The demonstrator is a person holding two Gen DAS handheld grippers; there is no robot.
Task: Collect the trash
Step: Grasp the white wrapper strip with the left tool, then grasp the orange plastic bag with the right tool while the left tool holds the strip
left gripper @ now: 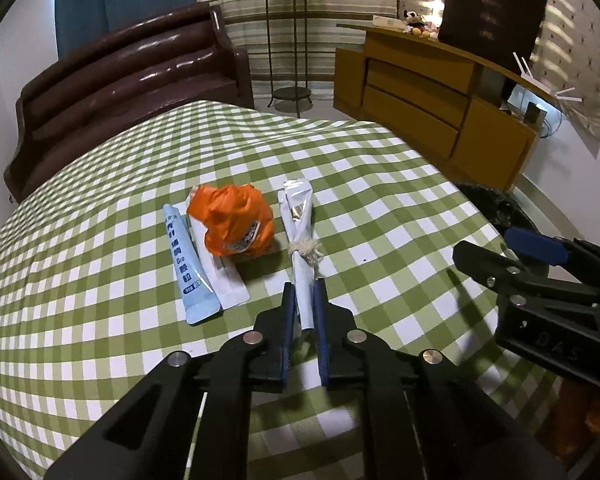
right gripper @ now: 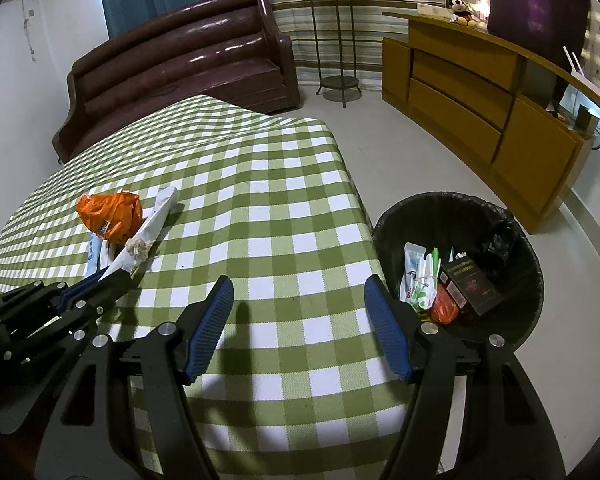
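The rolled paper packet [left gripper: 302,252], tied with string, lies mid-table on the green checked cloth [left gripper: 100,280], its near end pinched by the closed left gripper [left gripper: 305,292]. An orange bag [left gripper: 236,216] and a blue tube [left gripper: 188,264] lie close to its left. The right gripper [right gripper: 300,300] gapes empty over clear cloth at the table edge, the black-lined bin [right gripper: 460,216] just beyond.

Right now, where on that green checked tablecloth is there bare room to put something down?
The green checked tablecloth is bare from the string-tied white paper roll across to the edge by the black bin, and beyond the pile. Crowded: crumpled orange bag, pale blue tube, and the roll.
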